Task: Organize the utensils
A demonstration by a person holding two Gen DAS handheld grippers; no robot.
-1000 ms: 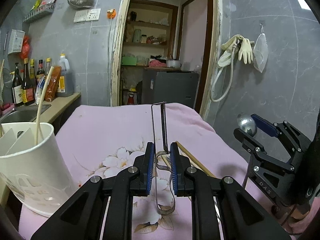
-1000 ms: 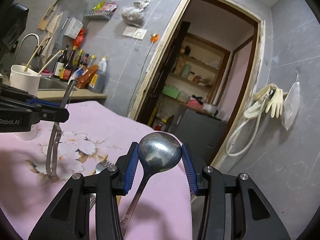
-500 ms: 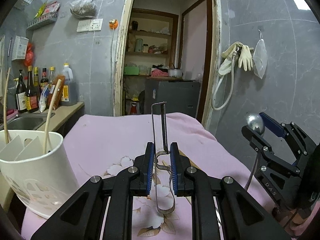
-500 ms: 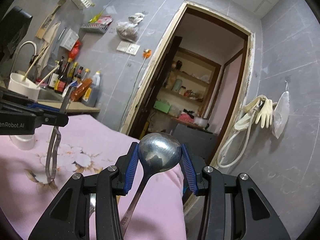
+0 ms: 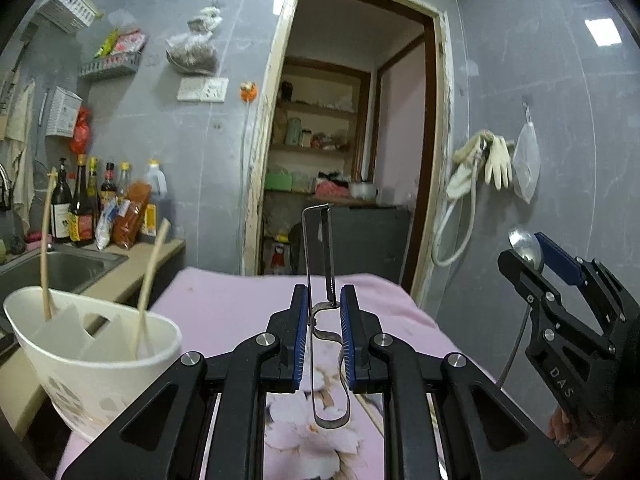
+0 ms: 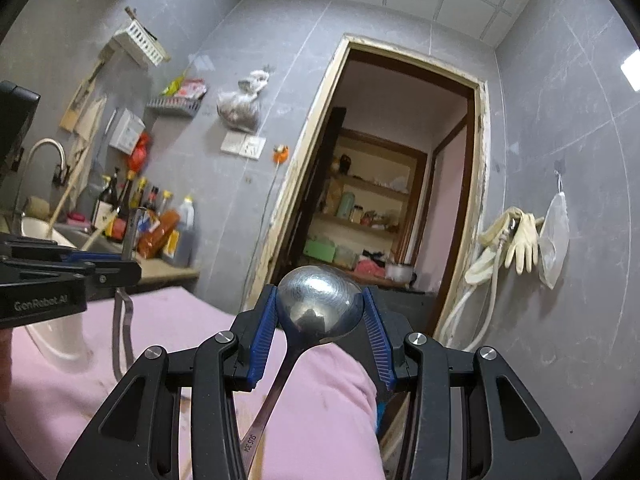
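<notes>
My left gripper (image 5: 324,312) is shut on a steel peeler (image 5: 320,248), blade end up and looped handle hanging below the pads over the cloth. To its left stands a white utensil holder (image 5: 92,344) with two wooden chopsticks (image 5: 150,276) leaning in it. My right gripper (image 6: 320,320) is shut on the bowl of a steel spoon (image 6: 320,304), whose handle hangs down between the fingers. In the left wrist view that right gripper (image 5: 524,248) is at the right, held higher than the table. In the right wrist view the left gripper (image 6: 132,268) and the peeler (image 6: 122,320) are at the left.
A pink floral cloth (image 5: 224,308) covers the table, which ends at a doorway (image 5: 360,160) behind. A sink (image 5: 60,268) and several bottles (image 5: 84,208) are on the counter at the left. Gloves and a hose (image 5: 480,168) hang on the right wall.
Both grippers have risen and tipped upward, each keeping its utensil. The table and the holder sit lower in both views, and more of the wall and ceiling shows.
</notes>
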